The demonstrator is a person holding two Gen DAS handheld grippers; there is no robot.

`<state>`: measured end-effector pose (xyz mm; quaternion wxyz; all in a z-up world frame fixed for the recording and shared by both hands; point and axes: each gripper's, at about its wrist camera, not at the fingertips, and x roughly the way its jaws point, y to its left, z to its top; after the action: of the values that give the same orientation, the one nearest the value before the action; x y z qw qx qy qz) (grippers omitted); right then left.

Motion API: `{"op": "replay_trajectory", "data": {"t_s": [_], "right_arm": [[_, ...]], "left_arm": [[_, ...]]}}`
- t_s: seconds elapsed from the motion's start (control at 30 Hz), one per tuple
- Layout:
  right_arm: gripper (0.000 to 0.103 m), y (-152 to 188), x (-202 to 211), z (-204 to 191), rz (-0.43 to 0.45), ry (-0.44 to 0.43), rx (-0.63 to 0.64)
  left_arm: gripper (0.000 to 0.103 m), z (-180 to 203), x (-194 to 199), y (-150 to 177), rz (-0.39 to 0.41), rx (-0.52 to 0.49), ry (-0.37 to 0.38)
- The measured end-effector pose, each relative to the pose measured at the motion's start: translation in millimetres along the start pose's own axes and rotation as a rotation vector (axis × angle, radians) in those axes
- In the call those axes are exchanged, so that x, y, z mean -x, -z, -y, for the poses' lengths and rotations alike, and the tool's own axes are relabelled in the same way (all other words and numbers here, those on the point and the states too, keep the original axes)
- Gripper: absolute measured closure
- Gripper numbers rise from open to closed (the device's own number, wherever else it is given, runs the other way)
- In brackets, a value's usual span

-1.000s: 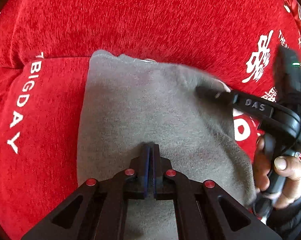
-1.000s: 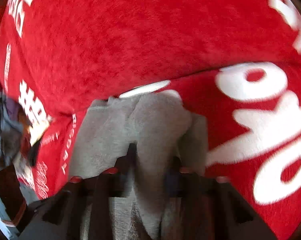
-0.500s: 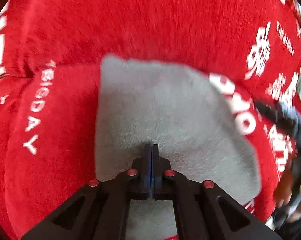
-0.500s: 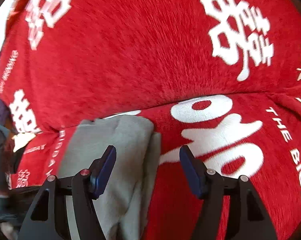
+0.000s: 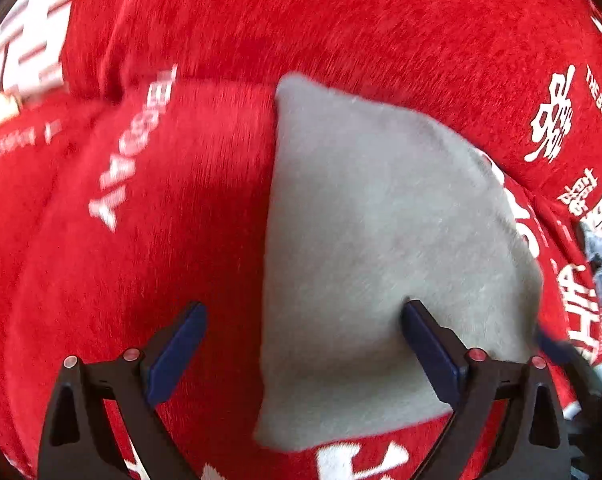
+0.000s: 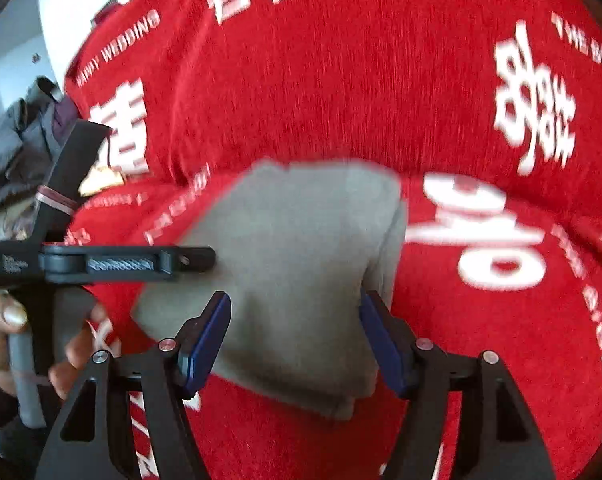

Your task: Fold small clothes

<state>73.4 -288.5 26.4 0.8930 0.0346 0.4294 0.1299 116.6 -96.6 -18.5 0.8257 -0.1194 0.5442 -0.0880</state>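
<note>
The folded grey garment (image 5: 381,248) lies flat on the red cover (image 5: 161,260). Left gripper (image 5: 301,340) has just sprung wide — holding nothing; right gripper (image 6: 295,336) likewise hangs open over the garment.

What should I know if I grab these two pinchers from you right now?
Left gripper: open, jaws have just been opening, holding nothing; it hangs over the left edge of the grey cloth.
Right gripper: open, has just let go; the cloth lies below its jaws, pads not pressing.
Cloth: folded into a neat pad, flat on the red cover.
Done: this fold looks finished.
Left: probably set it aside; more clothes seem piled at the far left of the right view.
</note>
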Motion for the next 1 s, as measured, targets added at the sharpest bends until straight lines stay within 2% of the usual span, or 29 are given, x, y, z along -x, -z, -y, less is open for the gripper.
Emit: {"op": "replay_trajectory", "data": {"t_s": [0.07,0.1,0.17,0.27,0.37,0.4,0.43,0.47,0.53,0.6,0.63,0.67,0.73,0.8,0.87,0.93,0.97,1.0], "right_arm": [[0.032,12.9,-21.4,18.2,-0.140,0.008,-0.100],[0.033,18.2,-20.4,26.3,-0.160,-0.007,-0.153],[0.033,21.2,0.7,34.0,-0.096,-0.048,-0.197],[0.033,7.9,26.4,26.4,0.000,0.010,-0.128],[0.033,-10.8,26.7,13.1,0.037,-0.018,-0.103],[0.033,-15.5,25.1,5.1,0.051,-0.031,-0.086],[0.033,-18.3,24.4,-2.6,0.056,-0.046,-0.070],[0.032,-20.2,21.4,-12.8,0.055,-0.070,-0.045],[0.027,-19.1,10.3,-21.3,0.030,-0.093,0.001],[0.027,-9.8,-13.6,-14.9,-0.062,0.018,0.029],[0.028,-4.3,-26.1,-4.6,-0.127,0.046,0.005],[0.028,0.2,-25.0,4.1,-0.123,0.008,-0.026],[0.027,-2.1,-6.2,7.9,-0.085,-0.022,-0.052],[0.026,-14.7,12.5,3.3,-0.030,-0.037,-0.022],[0.023,-32.4,18.4,-4.8,0.015,-0.064,0.026],[0.023,-47.4,7.5,-3.9,0.002,-0.115,0.041],[0.023,-54.1,-8.3,2.2,-0.044,-0.164,0.026],[0.023,-57.8,-28.9,10.8,-0.109,-0.184,0.010]], "left_arm": [[0.004,-6.1,11.1,5.5,0.011,0.008,0.008],[0.004,-8.3,21.6,7.0,0.038,-0.003,0.008],[0.004,-8.7,36.1,9.7,0.085,-0.033,0.025],[0.004,-3.2,37.3,7.7,0.083,-0.062,0.036],[0.004,2.3,24.1,3.4,0.080,-0.071,-0.048],[0.003,-1.6,12.9,2.6,0.048,-0.064,-0.094],[0.002,-8.5,7.1,4.7,0.022,-0.048,-0.080],[0.002,-18.4,4.7,6.7,0.014,0.003,-0.028],[0.002,-25.2,5.3,7.7,-0.002,0.015,0.001],[0.002,-25.1,11.6,9.1,-0.008,-0.019,-0.004],[0.002,-23.6,19.4,9.1,-0.005,-0.035,-0.022],[0.002,-22.5,25.4,6.4,0.009,-0.037,-0.027],[0.002,-16.1,40.2,-0.4,0.058,-0.041,0.014],[0.002,-2.1,43.6,-13.6,0.073,-0.047,0.038],[0.002,12.0,35.2,-23.9,0.070,-0.076,0.020],[0.002,18.4,9.9,-31.1,0.024,-0.098,-0.038],[0.000,14.8,-8.4,-31.5,-0.026,-0.096,-0.086],[0.000,6.4,-17.4,-29.7,-0.051,-0.067,-0.044]]}}
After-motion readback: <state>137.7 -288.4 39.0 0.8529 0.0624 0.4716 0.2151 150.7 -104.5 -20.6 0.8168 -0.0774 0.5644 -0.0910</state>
